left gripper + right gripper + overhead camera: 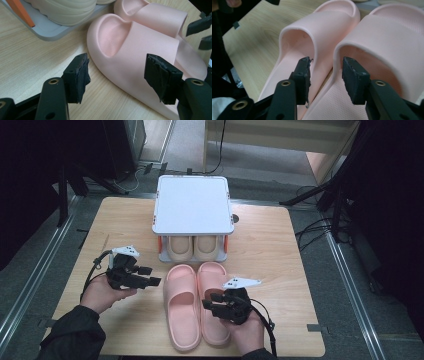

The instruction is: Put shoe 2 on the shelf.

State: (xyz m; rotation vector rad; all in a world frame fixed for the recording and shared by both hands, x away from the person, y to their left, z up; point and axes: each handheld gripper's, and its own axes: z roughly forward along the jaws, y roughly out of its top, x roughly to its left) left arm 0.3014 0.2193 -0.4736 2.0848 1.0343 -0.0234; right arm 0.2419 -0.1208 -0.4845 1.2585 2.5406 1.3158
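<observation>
A pair of pink slippers lies side by side on the wooden table (125, 220), the left one (181, 305) beside the right one (212, 275), toes toward the rack. My left gripper (150, 276) hovers open just left of them; in the left gripper view its jaws (117, 67) frame the near slipper's strap (140, 50) without touching it. My right gripper (210, 301) is open above the right slipper's heel. In the right gripper view its jaws (327, 65) straddle the adjoining side walls of the left slipper (322, 27) and the right slipper (392, 40), pads clear.
A white two-level rack (192, 205) with orange posts stands at the table's back middle, and a beige pair of slippers (192, 247) sits on its lower shelf (47, 31). Bare wood lies left and right of the pink pair. Dark stands and cables surround the table.
</observation>
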